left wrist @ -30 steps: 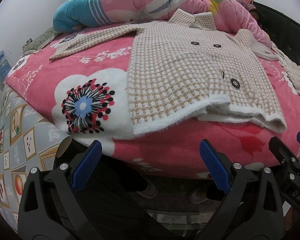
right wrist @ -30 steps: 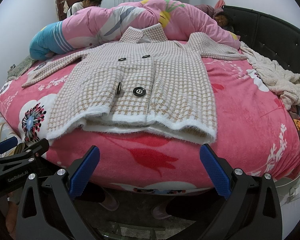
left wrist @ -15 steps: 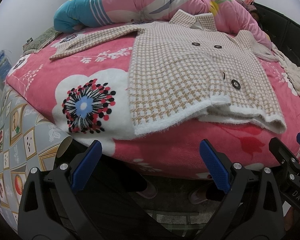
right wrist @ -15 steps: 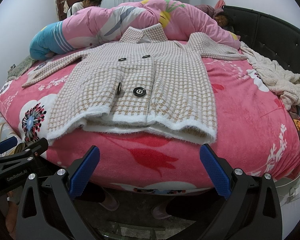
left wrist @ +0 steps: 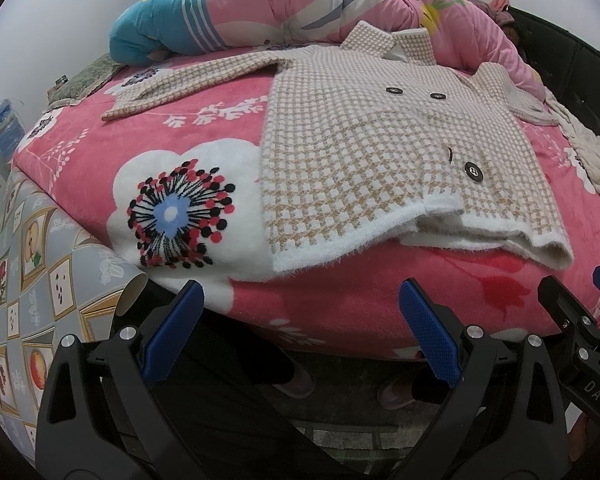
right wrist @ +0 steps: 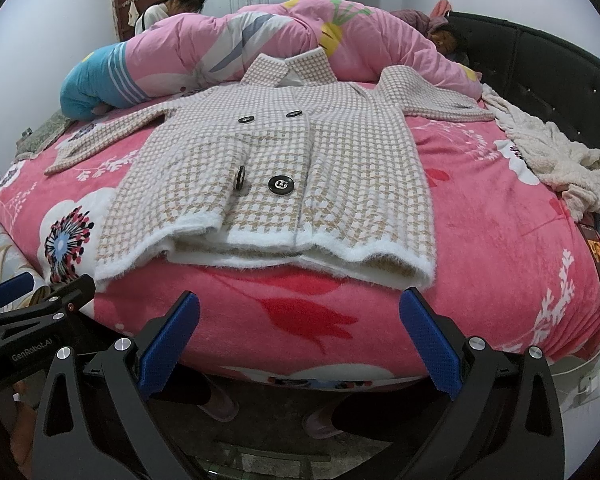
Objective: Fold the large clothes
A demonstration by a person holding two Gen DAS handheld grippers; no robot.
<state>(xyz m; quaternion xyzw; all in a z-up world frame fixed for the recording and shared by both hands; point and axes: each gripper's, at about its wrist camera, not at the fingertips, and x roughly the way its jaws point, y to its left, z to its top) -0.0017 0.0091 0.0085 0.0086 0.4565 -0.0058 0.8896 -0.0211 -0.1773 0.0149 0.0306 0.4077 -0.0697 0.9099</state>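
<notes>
Your left gripper (left wrist: pixel 300 316) is held off the near edge of the bed, fingers spread wide with nothing between the blue pads (left wrist: pixel 172 332). Your right gripper (right wrist: pixel 300 320) is in the same condition: fingers fully apart, nothing gripped, positioned short of the bed edge. Each gripper is visible at the margin of the other's view, so the two sit side by side.

The houndstooth coat (right wrist: pixel 276 168) lies face up on the pink floral blanket (right wrist: pixel 500 248), collar toward the far side and white fuzzy hem (right wrist: pixel 260 240) toward you, close to the near edge of the bed. Its front is closed, with four black buttons (right wrist: pixel 280 185) showing. One sleeve (left wrist: pixel 188 80) extends flat to your left across the blanket; the other sleeve (right wrist: pixel 432 96) runs to your right. The hem is uneven, with the white lining exposed beneath the front panels.

A rolled pink quilt (right wrist: pixel 260 40) lies behind the collar. A cream fleece garment (right wrist: pixel 556 160) is bunched at the right side of the bed, apart from the coat
</notes>
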